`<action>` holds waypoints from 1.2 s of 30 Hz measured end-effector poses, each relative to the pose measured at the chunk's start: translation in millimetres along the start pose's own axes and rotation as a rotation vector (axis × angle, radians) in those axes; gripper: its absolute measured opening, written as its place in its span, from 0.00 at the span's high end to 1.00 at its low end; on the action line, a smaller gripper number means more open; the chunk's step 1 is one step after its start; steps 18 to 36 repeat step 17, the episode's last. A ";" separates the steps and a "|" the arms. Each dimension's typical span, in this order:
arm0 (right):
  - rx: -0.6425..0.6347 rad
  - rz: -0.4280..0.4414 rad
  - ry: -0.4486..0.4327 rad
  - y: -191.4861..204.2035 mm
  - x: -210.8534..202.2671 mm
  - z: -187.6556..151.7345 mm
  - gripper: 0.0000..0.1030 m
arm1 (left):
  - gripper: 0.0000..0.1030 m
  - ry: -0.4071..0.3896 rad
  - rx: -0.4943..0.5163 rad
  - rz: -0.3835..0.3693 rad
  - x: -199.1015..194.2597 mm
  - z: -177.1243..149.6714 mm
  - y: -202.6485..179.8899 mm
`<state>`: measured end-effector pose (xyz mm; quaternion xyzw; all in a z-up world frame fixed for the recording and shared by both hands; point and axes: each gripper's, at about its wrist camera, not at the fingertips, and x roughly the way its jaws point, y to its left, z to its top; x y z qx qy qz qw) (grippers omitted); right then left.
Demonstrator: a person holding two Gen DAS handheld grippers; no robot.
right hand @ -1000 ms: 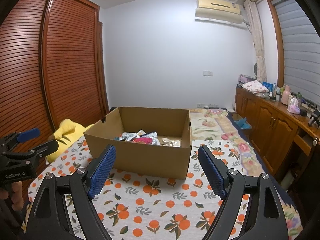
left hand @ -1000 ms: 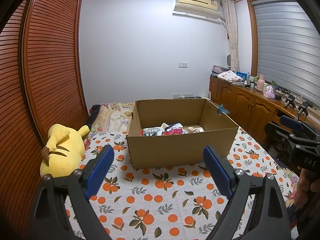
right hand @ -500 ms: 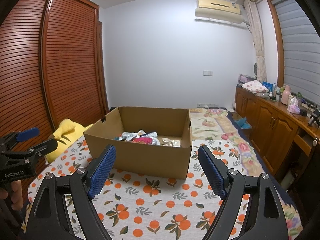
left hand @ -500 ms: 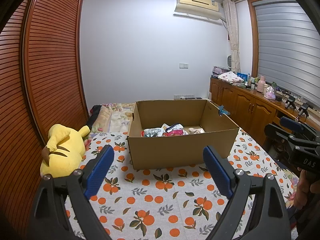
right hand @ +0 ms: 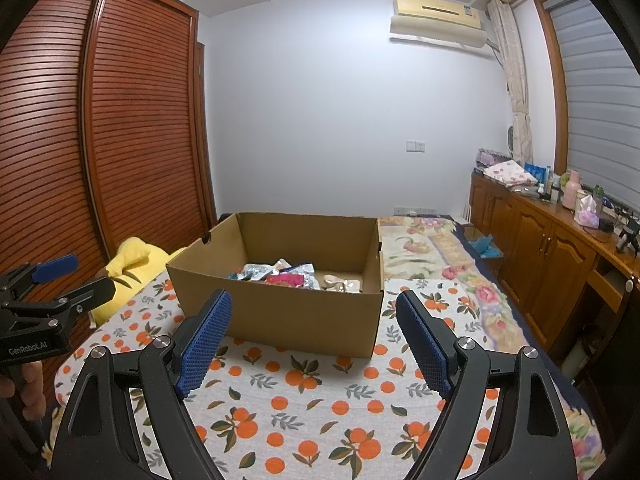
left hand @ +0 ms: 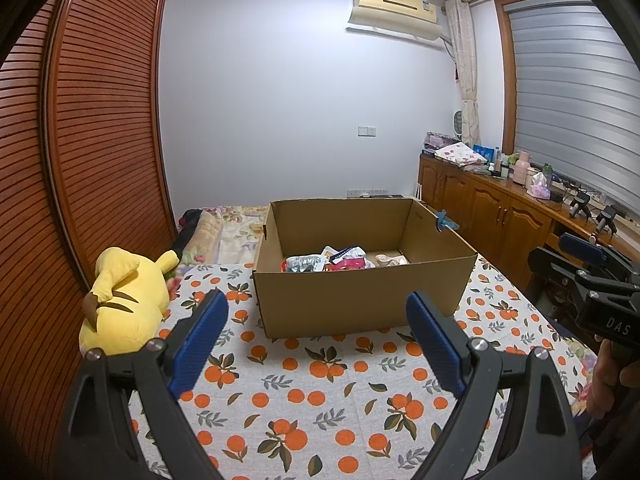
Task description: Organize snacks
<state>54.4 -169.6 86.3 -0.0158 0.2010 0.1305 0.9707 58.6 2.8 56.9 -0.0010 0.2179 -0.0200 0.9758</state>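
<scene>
An open cardboard box (left hand: 360, 300) (right hand: 304, 316) stands on a bed with an orange-print cloth (left hand: 320, 392). Inside lie several snack packets (left hand: 324, 262) (right hand: 276, 274), silver, white and pink. My left gripper (left hand: 316, 340) hovers open in front of the box's near wall, nothing between its blue pads. My right gripper (right hand: 312, 340) is also open and empty, short of the box's near right corner. In each wrist view the other gripper shows at the edge: the right gripper (left hand: 588, 276) and the left gripper (right hand: 56, 288), both held in a hand.
A yellow plush toy (left hand: 124, 300) lies left of the box by the slatted wardrobe (left hand: 80, 160). Wooden cabinets (left hand: 492, 216) with clutter on top run along the right wall. A floral blanket (right hand: 424, 248) covers the bed beyond the box.
</scene>
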 end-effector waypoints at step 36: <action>0.001 -0.001 0.001 -0.5 0.3 -0.6 0.16 | 0.11 0.002 -0.002 -0.002 0.4 -0.8 -1.7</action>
